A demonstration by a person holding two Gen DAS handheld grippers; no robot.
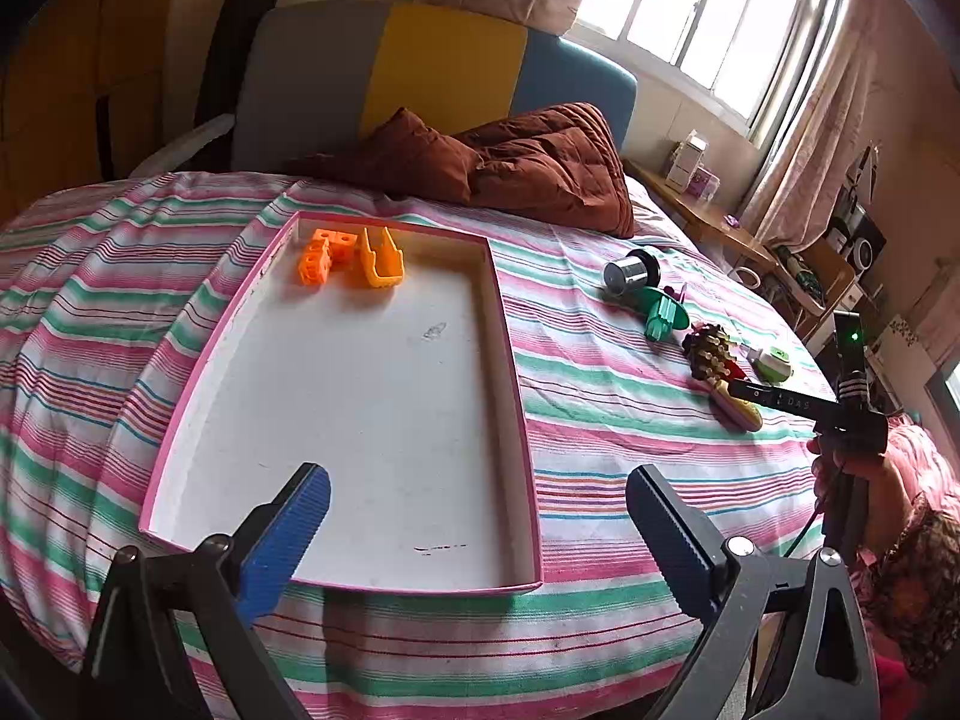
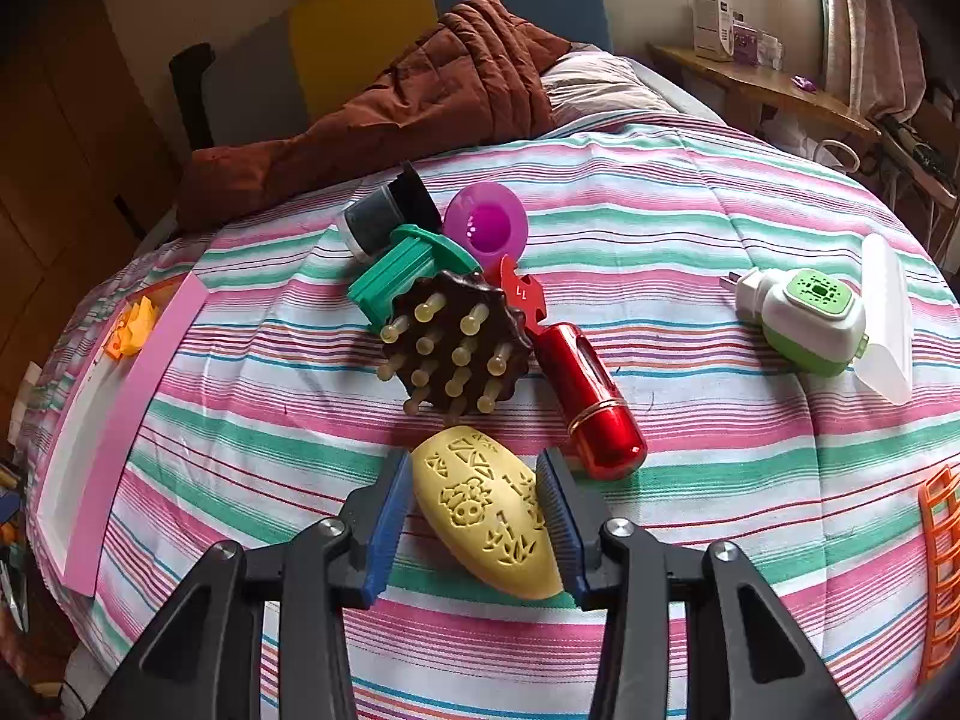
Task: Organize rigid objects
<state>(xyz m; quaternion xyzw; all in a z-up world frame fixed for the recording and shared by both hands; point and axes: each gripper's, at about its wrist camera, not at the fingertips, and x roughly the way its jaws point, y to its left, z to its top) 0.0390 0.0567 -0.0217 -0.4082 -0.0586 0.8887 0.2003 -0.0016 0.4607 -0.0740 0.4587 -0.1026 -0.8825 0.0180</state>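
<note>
A pink-rimmed white tray [image 1: 516, 396] lies on the striped bed with two orange plastic parts [image 1: 351, 258] in its far end. My left gripper [image 1: 477, 531] is open and empty over the tray's near end. My right gripper [image 2: 474, 516] is shut on a yellow embossed oval piece [image 2: 486, 516] that lies on the bed. Beyond it lie a brown peg brush [image 2: 456, 345], a red cylinder [image 2: 591, 399], a green ribbed part [image 2: 396, 279], a purple cup [image 2: 486, 225] and a grey-black cylinder [image 2: 384, 210]. The right gripper also shows in the left wrist view [image 1: 744, 390].
A white and green plug-in device [image 2: 804, 315] and a white scoop [image 2: 885, 318] lie to the right. An orange basket [image 2: 942, 564] is at the right edge. A brown quilt [image 1: 540, 162] lies at the bed's head. A wooden shelf [image 1: 720, 222] runs under the window.
</note>
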